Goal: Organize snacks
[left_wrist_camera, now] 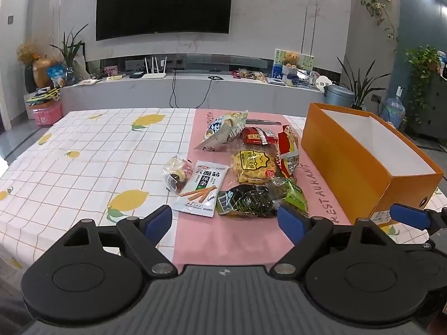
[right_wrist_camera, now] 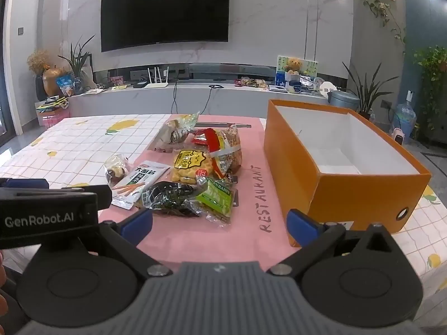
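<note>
The left gripper [left_wrist_camera: 225,222] and right gripper [right_wrist_camera: 220,227], both released, face light, crinkly, probably slippery snack packets [left_wrist_camera: 245,167]; pinch a sealed edge.

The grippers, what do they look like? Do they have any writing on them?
Each has a ribbed grey body, black arms with round discs and silver bolts, and blue pads on its fingers. That goes for the left gripper and the right gripper alike. White letters on the left one's black side spell "GenRobot.AI".
</note>
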{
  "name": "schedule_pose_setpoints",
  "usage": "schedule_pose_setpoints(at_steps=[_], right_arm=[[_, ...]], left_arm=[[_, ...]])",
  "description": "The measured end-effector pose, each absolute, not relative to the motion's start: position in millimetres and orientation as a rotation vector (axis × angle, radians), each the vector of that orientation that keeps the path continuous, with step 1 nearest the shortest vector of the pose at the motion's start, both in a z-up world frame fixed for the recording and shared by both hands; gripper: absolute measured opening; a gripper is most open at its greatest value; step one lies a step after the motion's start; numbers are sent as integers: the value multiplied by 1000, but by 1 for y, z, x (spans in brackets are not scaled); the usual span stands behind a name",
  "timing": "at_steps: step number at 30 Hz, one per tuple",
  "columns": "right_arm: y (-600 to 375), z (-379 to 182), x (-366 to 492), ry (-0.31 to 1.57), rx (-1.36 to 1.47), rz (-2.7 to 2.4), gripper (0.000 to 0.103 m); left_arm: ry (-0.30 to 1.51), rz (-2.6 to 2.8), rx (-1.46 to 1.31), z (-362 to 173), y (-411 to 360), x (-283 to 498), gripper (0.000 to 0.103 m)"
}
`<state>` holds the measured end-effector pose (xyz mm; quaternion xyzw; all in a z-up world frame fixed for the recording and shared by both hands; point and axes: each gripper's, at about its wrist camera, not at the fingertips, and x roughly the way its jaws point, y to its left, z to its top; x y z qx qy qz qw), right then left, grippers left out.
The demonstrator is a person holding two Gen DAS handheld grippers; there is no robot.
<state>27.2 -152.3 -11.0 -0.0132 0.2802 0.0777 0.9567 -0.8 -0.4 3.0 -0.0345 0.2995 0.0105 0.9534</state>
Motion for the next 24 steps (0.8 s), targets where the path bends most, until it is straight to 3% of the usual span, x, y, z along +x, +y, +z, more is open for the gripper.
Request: schedule_pose_setpoints(at_steps=[24], right_arm=[[-149,-13,24,566,-44,145,100]], left_arm=[[612,28,-71,-5,2,-2,100]])
